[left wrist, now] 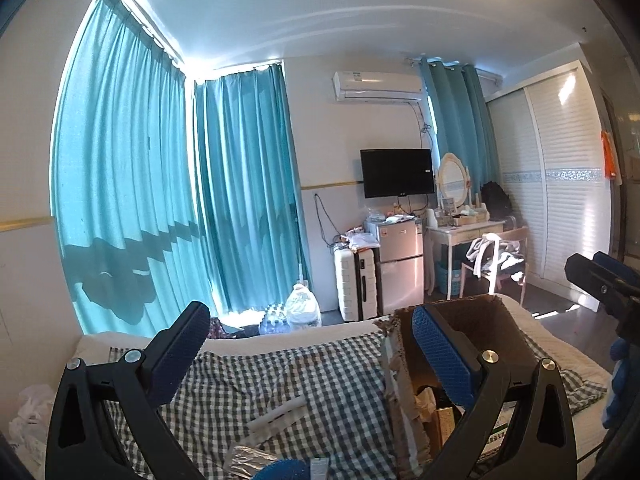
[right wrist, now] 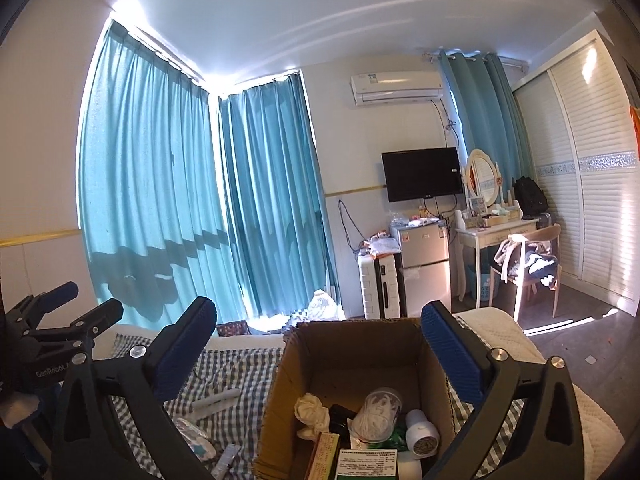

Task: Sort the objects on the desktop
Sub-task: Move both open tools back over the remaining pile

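An open cardboard box [right wrist: 352, 344] stands on a checked cloth [right wrist: 240, 360] spread over a bed. Inside it lie a crumpled white cloth [right wrist: 312, 408], a clear cup of white cord [right wrist: 378, 412], a white round device [right wrist: 420, 436] and labelled packets [right wrist: 368, 464]. My right gripper [right wrist: 320, 344] hangs open above the box with nothing between its blue pads. My left gripper [left wrist: 312, 344] is open and empty too, over the cloth to the left of the box [left wrist: 480, 328]. A white tube [left wrist: 276, 416] and a foil packet [left wrist: 248, 456] lie on the cloth beneath it.
Teal curtains [left wrist: 160, 200] cover the windows beyond the bed. Water bottles [left wrist: 304, 308], a white suitcase [left wrist: 356, 284], a small fridge [left wrist: 400, 260], a dressing table [left wrist: 464, 232] and a chair [left wrist: 496, 264] stand on the far side. A wardrobe [left wrist: 560, 160] fills the right wall.
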The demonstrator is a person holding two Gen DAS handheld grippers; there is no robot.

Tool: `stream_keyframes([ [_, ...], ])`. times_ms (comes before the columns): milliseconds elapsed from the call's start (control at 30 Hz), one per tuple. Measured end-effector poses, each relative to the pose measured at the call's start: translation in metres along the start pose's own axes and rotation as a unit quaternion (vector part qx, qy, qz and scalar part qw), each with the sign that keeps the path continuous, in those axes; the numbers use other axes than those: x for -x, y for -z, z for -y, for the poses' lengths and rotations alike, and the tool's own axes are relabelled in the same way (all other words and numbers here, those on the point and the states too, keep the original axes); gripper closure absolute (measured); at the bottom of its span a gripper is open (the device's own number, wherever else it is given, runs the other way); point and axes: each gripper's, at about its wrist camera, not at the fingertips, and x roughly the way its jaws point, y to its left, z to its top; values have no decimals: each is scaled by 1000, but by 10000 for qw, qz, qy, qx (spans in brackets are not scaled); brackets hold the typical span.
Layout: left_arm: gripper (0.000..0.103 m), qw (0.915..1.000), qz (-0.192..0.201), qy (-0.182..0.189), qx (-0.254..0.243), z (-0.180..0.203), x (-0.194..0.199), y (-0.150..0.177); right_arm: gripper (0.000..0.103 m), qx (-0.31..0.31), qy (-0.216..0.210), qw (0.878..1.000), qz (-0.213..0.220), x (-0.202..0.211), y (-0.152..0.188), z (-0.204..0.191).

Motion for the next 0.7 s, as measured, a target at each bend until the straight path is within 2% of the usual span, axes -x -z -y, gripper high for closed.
stream_keyframes([
  [100,0,10000,-29,-68,5,-19,6,2,0,48,-61,9999,115,4,-3,-14],
  [367,0,9973,190,-674,-203,-56,24,7,0,271,-521,9977,325,6,-1,-60],
  [533,0,9931,275,-1073,-383,-72,23,16,0,566,-786,9952,101,-5,8,-91],
  [633,0,9921,259,-1141,-451,-83,18,24,0,543,-881,9940,-361,-18,18,-106],
  [700,0,9916,192,-1164,-526,-88,13,30,0,401,-1017,9927,-513,-26,25,-112],
])
